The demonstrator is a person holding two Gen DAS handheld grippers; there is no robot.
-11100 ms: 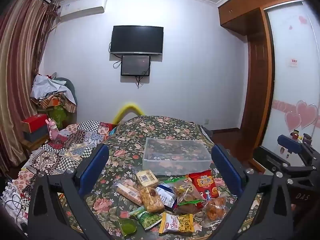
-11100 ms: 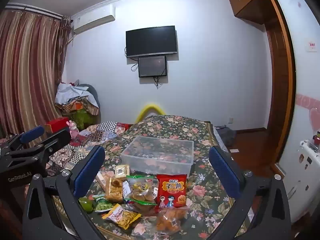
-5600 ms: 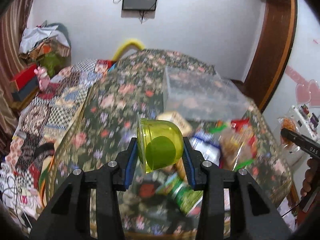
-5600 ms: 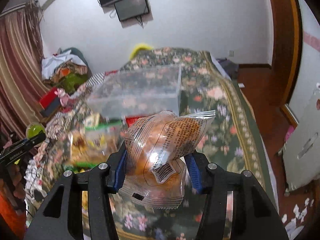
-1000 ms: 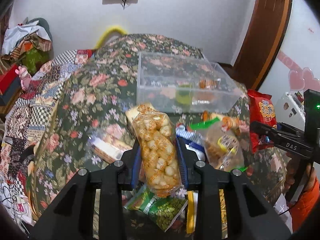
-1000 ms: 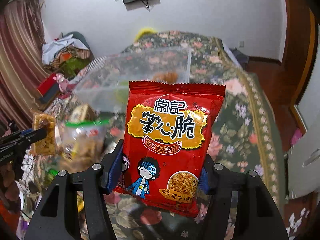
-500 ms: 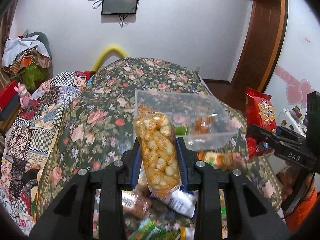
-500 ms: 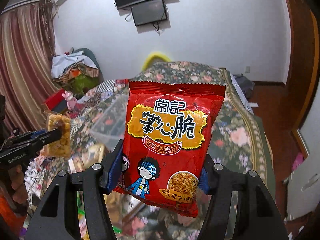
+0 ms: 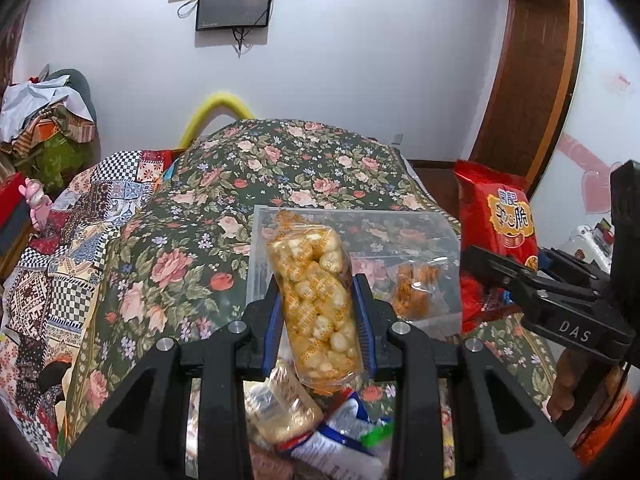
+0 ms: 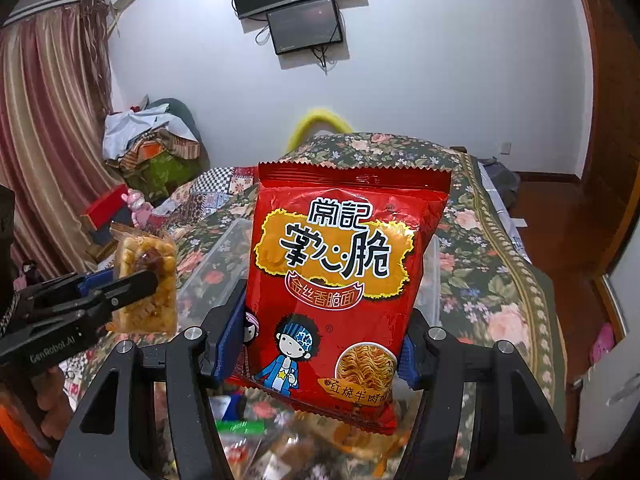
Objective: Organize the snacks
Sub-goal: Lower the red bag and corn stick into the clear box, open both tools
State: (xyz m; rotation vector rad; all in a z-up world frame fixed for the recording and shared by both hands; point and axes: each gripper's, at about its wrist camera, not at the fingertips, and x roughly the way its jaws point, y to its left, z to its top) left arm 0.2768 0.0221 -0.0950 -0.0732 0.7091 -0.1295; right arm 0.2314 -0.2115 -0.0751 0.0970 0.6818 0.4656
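Note:
My left gripper [image 9: 318, 320] is shut on a clear bag of yellow puffed snacks [image 9: 314, 300] and holds it upright in the air in front of the clear plastic bin [image 9: 416, 236]. An orange snack pack [image 9: 412, 292] lies inside the bin. My right gripper [image 10: 320, 344] is shut on a red noodle snack bag [image 10: 340, 280], held upright above the table. In the left wrist view the red bag [image 9: 500, 224] shows at the right. In the right wrist view the puffed snack bag [image 10: 146, 280] shows at the left, and the bin [image 10: 216, 264] is mostly hidden.
Several loose snack packs [image 9: 288, 412] lie on the floral tablecloth [image 9: 180, 264] below my grippers. A patchwork-covered surface [image 9: 60, 264] lies to the left. A wooden door frame [image 9: 524, 80] stands at the right, the white wall with screens behind.
Both grippers have risen and moved a little towards the bin with their bags still held. The bin now sits lower and closer in both views.

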